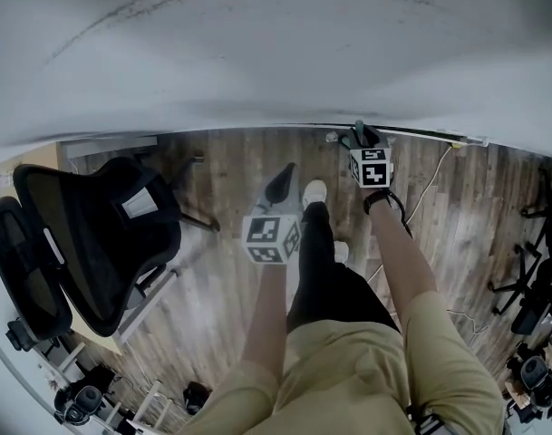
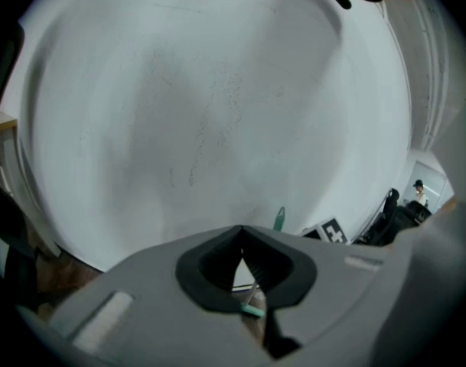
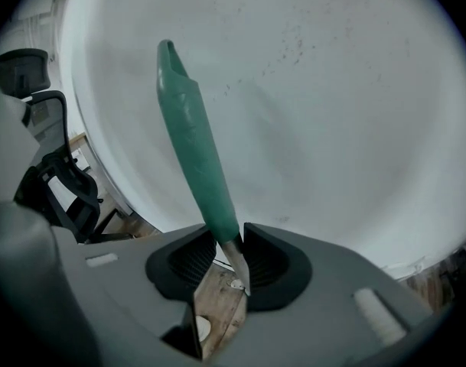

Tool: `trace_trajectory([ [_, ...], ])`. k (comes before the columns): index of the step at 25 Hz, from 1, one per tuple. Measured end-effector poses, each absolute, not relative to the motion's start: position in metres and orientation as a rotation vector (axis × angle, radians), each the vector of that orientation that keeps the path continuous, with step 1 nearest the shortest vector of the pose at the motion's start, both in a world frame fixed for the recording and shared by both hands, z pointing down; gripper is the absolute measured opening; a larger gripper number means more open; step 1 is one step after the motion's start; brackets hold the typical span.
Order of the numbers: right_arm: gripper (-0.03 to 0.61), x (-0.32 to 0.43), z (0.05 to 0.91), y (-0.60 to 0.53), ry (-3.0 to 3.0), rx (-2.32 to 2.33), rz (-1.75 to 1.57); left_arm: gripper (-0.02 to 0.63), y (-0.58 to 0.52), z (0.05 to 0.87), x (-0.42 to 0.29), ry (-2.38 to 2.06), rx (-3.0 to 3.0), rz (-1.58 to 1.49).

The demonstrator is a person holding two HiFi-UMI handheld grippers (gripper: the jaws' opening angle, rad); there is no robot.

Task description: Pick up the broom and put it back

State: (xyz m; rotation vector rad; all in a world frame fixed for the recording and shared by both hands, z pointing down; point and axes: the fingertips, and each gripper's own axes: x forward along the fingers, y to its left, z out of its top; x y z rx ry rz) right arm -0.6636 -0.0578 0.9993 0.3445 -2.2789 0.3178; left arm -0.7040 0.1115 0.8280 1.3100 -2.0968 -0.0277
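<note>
The broom's green handle (image 3: 194, 144) rises slanting up and left in front of the white wall, with its thin metal shaft (image 3: 239, 270) running down toward the wood floor. My right gripper (image 3: 229, 239) is shut on the bottom of the green grip, close to the wall's foot in the head view (image 1: 360, 134). My left gripper (image 2: 241, 232) is shut with nothing between its pads; in the head view it hangs lower left of the right one (image 1: 283, 178). Past the left jaws show the handle's green tip (image 2: 279, 219) and the right gripper's marker cube (image 2: 332, 232).
A black office chair (image 1: 94, 234) stands at the left. A white cable (image 1: 430, 184) runs across the wood floor by the wall (image 1: 276, 53). More chair bases and gear (image 1: 529, 288) sit at the right. The person's shoe (image 1: 315, 191) is between the grippers.
</note>
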Motion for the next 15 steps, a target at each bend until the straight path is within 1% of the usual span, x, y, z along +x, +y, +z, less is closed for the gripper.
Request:
trace_trajectory([
  [8,0.098,-0.599,0.963,-0.035,-2.287,0.310,0.285,0.002,0.098,0.791,-0.651,-2.051,1.377,-0.027],
  [11,0.094,-0.564,0.933,-0.038,-2.304,0.424,0.414,0.002,0.098,0.776,-0.627,-2.044,1.400,-0.005],
  [15,0.092,-0.526,0.867,-0.040,-2.399,0.550,0.604,0.002,0.098,0.752,-0.599,-2.042,1.406,-0.019],
])
